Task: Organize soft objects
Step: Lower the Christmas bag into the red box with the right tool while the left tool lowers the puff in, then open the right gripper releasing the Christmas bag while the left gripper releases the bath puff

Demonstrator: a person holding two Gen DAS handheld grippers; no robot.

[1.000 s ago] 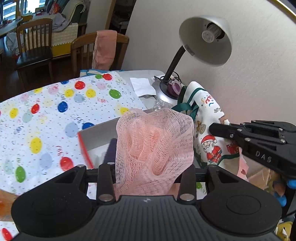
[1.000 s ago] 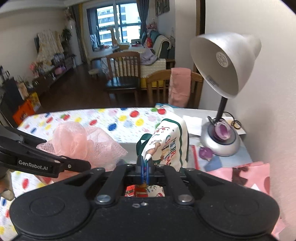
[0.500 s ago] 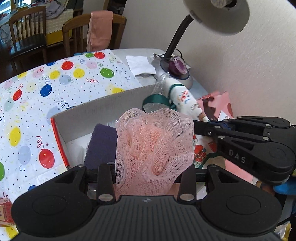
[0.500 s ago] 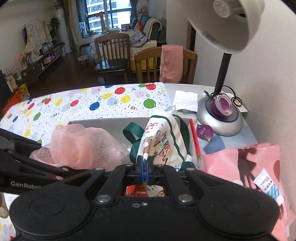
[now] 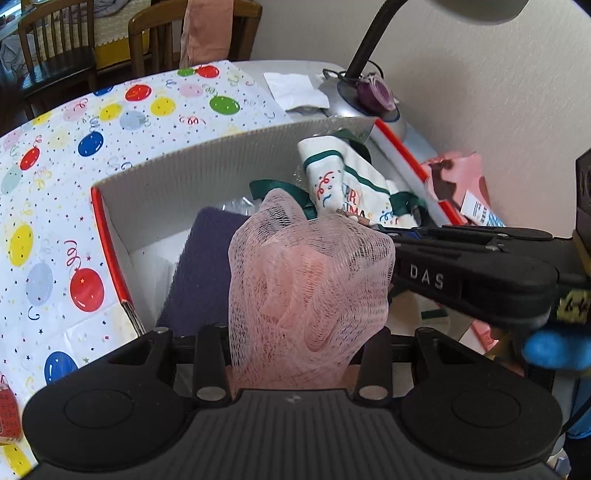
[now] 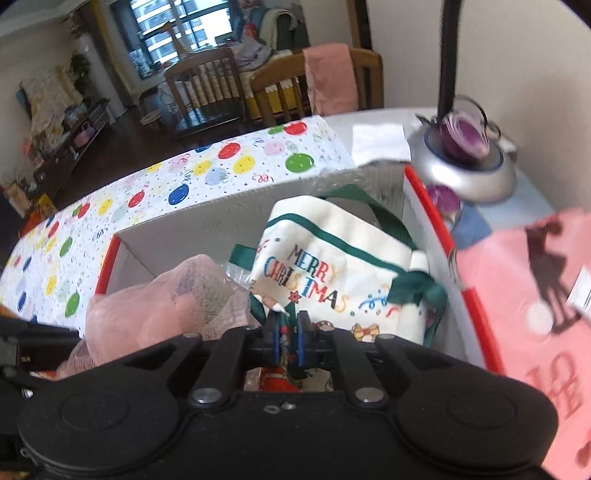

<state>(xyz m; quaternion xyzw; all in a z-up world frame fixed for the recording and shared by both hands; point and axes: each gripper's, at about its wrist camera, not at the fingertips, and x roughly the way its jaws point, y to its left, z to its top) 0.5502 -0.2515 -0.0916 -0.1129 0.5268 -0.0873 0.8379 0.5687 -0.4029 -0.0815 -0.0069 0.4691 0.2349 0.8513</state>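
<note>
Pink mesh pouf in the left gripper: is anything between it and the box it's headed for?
Nothing visible blocks it. The pink mesh pouf hangs over the open box, above a purple cloth already inside.

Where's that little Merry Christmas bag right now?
The Christmas bag sits inside the grey box, toward its right wall, beside the pink mesh puff and just ahead of the right gripper.

Soft, even daylight fills both views, brightest at the window (image 6: pixel 168 27) in the far room of the right wrist view, and no harsh glare shows. The right wrist view is smeared by motion blur, strongest around the lamp base (image 6: pixel 463 168) and the pink bag (image 6: pixel 532 306) at the table's right edge, while the left wrist view is sharper. Fisheye distortion bows the box's wall (image 5: pixel 207 162) and darkens the corners.
</note>
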